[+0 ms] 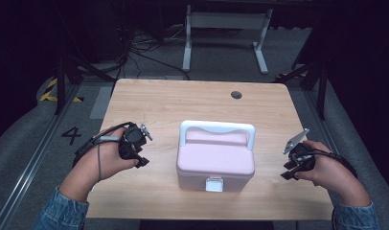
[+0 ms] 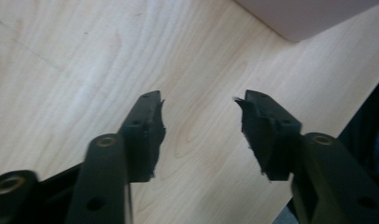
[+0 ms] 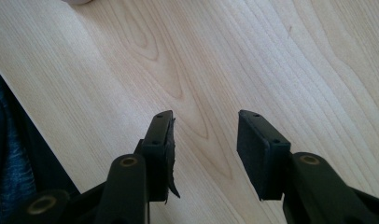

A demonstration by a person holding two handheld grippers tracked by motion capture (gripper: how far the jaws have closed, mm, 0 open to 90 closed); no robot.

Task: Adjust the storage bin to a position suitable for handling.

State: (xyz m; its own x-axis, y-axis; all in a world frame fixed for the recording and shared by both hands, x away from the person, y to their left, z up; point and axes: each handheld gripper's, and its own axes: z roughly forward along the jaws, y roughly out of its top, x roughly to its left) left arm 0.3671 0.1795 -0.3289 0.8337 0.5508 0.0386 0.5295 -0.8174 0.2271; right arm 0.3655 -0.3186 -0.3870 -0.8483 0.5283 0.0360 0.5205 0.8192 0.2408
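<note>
A pink box [image 1: 215, 159] with a white handle and a white front latch [image 1: 214, 184] stands closed in the middle of the wooden table [image 1: 173, 103]. My left gripper [image 1: 143, 160] is held to the left of the box, jaws pointing down toward the table; its own view shows the left gripper [image 2: 199, 100] open over bare wood, with a corner of the pink box [image 2: 304, 16] at the top. My right gripper [image 1: 286, 171] sits to the right of the box. The right gripper [image 3: 205, 116] is open too, with nothing between its pads.
A small dark round hole [image 1: 236, 94] marks the table's far side. Beyond the table stands a white desk frame [image 1: 225, 33] on grey carpet with cables. The table's near edge runs close to both hands, and denim sleeves [image 1: 63, 213] come in from below.
</note>
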